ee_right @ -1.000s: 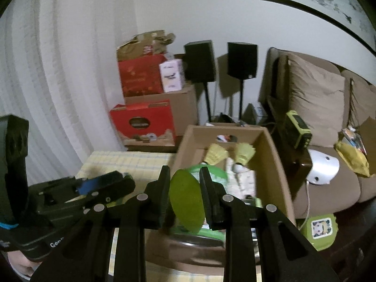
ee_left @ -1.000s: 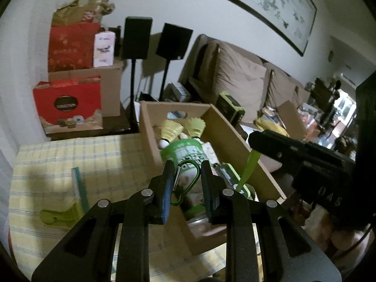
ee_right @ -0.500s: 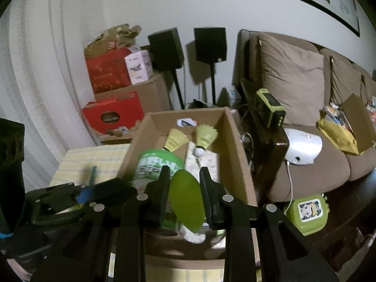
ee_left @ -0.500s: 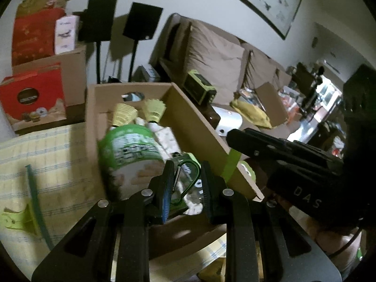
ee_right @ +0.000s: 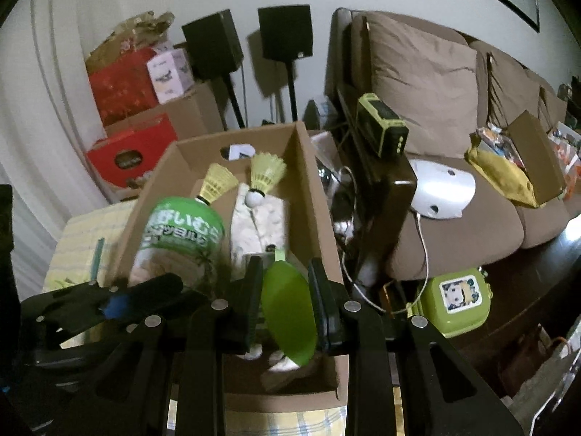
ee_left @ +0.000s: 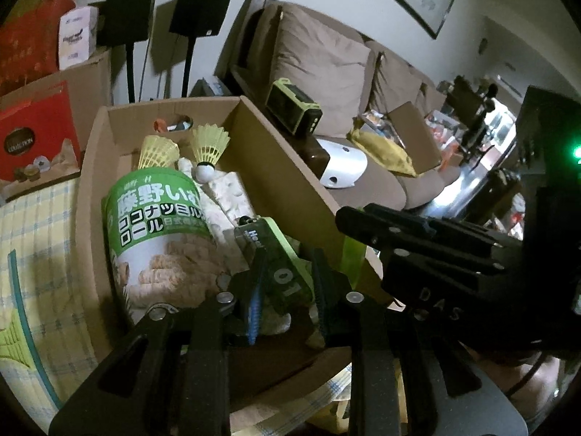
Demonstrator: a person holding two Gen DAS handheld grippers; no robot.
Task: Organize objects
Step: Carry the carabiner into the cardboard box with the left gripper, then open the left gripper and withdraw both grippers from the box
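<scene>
Gripping green disc (ee_right: 288,312) — right claw (ee_right: 285,283).

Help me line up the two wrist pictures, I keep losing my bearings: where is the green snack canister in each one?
Left wrist view: the green snack canister lies left of centre, inside the cardboard box, just left of the left tool.
Right wrist view: the canister is left of centre, against the box's left wall.
Shared landmark: the two yellow shuttlecocks beyond it.

A flat lime-green paddle (ee_right: 288,309) stands on edge, clamped between the right tongs (ee_right: 285,303) over the open cardboard box (ee_right: 312,196). Beyond the tongs lie a green snack canister (ee_right: 178,243) and two yellow shuttlecocks (ee_right: 265,172).
</scene>
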